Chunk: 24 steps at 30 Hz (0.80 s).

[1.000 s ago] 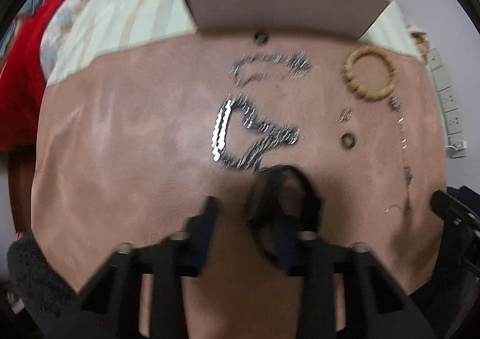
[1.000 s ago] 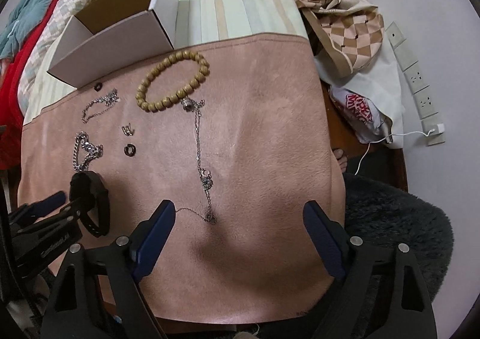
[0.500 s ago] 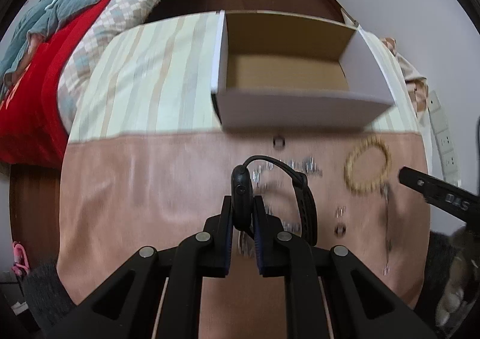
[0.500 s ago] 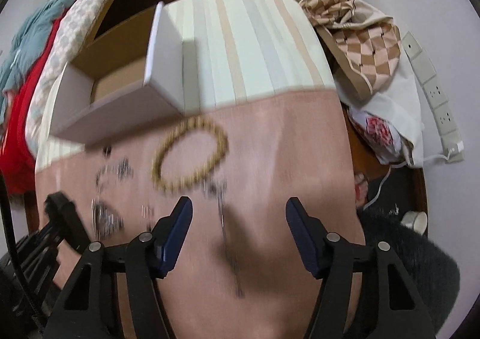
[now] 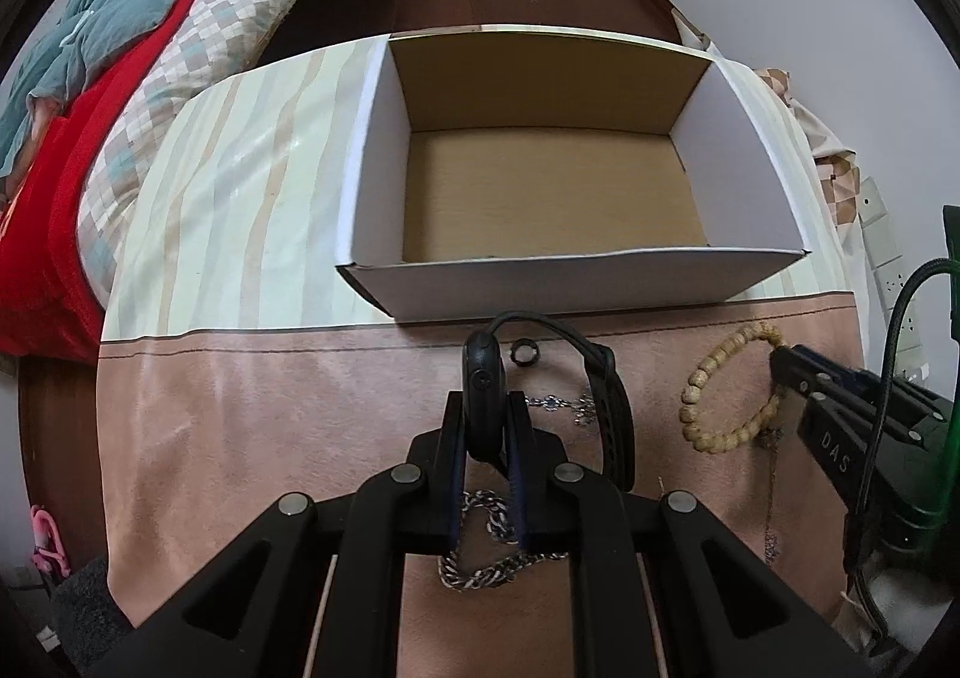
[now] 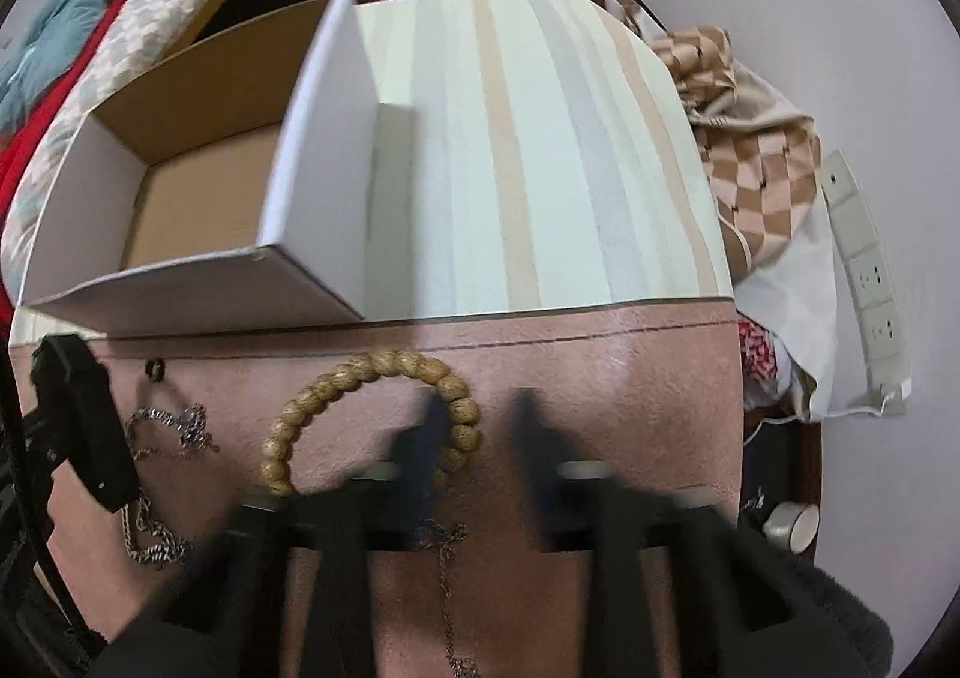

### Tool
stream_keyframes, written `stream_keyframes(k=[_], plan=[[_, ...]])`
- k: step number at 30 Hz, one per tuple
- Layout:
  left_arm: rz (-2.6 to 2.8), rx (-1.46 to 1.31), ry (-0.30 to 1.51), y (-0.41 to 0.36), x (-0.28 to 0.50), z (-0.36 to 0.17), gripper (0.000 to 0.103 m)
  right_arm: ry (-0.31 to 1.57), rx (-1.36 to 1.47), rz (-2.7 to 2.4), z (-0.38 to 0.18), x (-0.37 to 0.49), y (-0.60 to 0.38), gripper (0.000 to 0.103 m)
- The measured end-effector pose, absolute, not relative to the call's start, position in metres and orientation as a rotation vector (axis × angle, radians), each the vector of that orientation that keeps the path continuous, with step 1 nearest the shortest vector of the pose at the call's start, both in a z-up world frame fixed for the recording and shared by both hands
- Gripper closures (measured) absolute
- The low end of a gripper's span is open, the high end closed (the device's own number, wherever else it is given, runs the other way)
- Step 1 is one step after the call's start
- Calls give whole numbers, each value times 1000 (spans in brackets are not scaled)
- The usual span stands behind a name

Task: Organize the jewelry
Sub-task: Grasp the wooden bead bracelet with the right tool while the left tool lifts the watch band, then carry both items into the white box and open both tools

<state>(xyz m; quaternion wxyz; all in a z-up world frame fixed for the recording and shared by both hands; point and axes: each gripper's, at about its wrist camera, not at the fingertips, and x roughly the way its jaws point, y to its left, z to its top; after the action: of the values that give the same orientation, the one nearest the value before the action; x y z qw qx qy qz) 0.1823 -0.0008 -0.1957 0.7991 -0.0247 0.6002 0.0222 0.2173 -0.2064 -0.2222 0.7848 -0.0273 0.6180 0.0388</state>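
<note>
Two handheld grippers point down at a pink mat [image 5: 270,408] spread with jewelry.

Nearest, the left gripper [image 5: 485,420] has its fingers closed tight on the case of one black watch [image 5: 483,390]. The watch is lifted above the mat, its strap looping off to the right.

Under it lies one thick silver chain [image 5: 498,558], and one finer silver chain [image 5: 558,405] lies just beyond.

To the right, the right gripper [image 6: 477,426] is blurred. Its jaws have just been closing and sit at the right side of one wooden bead bracelet [image 6: 372,366], which lies on the mat. Seen from the left camera, the tips meet on the beads.

One thin necklace [image 6: 447,588] trails toward the camera.

Farther on, one small dark ring [image 5: 523,352] sits just before one open white box [image 5: 570,282], which stands on a striped cloth [image 5: 240,168].
</note>
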Motion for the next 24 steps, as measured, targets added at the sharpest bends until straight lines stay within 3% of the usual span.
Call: stream_keyframes(k=[7, 24], plan=[[39, -48, 1245, -5, 175, -176, 94, 1288, 21, 137, -197, 200, -208, 94], [14, -62, 1091, 3, 185, -96, 94, 1060, 71, 252, -56, 197, -207, 94]])
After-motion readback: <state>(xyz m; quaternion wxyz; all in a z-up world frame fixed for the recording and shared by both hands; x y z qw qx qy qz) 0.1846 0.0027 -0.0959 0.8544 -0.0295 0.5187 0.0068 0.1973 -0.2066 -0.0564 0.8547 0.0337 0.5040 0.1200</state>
